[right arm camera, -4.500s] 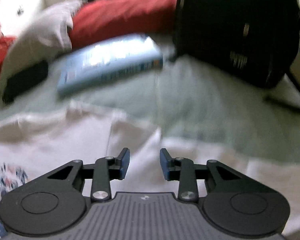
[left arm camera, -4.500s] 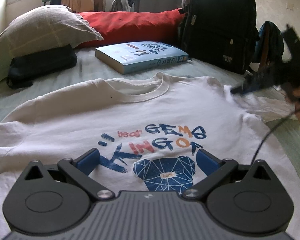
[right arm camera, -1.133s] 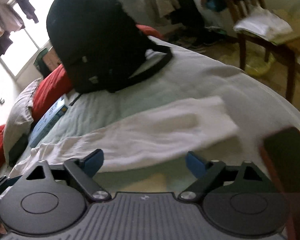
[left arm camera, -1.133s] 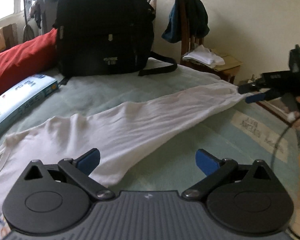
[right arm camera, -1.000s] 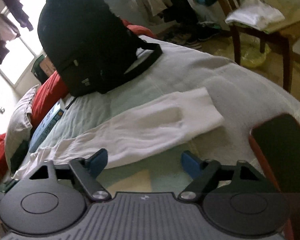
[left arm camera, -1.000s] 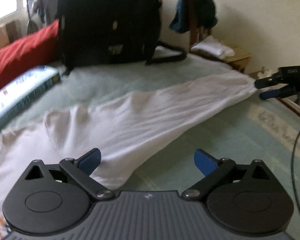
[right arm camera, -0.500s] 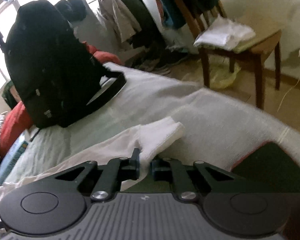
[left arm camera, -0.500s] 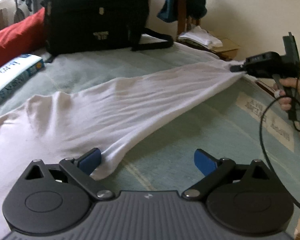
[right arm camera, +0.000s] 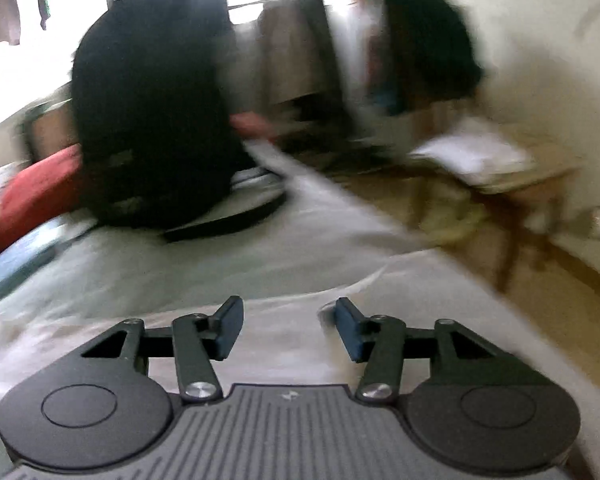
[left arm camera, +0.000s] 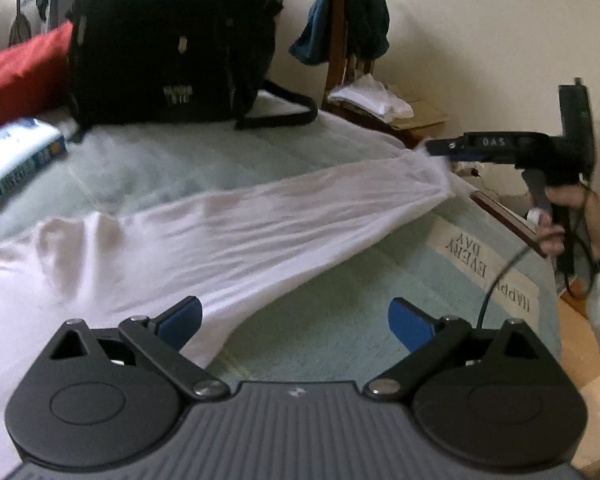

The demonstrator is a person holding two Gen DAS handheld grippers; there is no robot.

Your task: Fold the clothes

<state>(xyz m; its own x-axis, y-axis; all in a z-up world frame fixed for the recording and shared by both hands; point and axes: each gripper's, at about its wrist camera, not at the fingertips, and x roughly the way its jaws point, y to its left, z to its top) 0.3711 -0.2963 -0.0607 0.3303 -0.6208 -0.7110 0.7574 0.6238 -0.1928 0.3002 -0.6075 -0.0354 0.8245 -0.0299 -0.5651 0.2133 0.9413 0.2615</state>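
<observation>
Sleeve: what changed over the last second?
Right hand-held gripper pinched the sleeve cuff half a second ago and lifted it; its jaws now stand apart, cuff still at its tips. Left hand-held gripper stayed open; backpack unmoved.

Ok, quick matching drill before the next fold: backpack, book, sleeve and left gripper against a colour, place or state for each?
Things:
1. backpack
2. book
3. sleeve
4. left gripper

States:
A. open, holding nothing
B. white, pulled out long to the right
C. black, standing upright
D. lying flat at the left edge of the left wrist view

Pairs: 1-C, 2-D, 3-B, 4-A
</observation>
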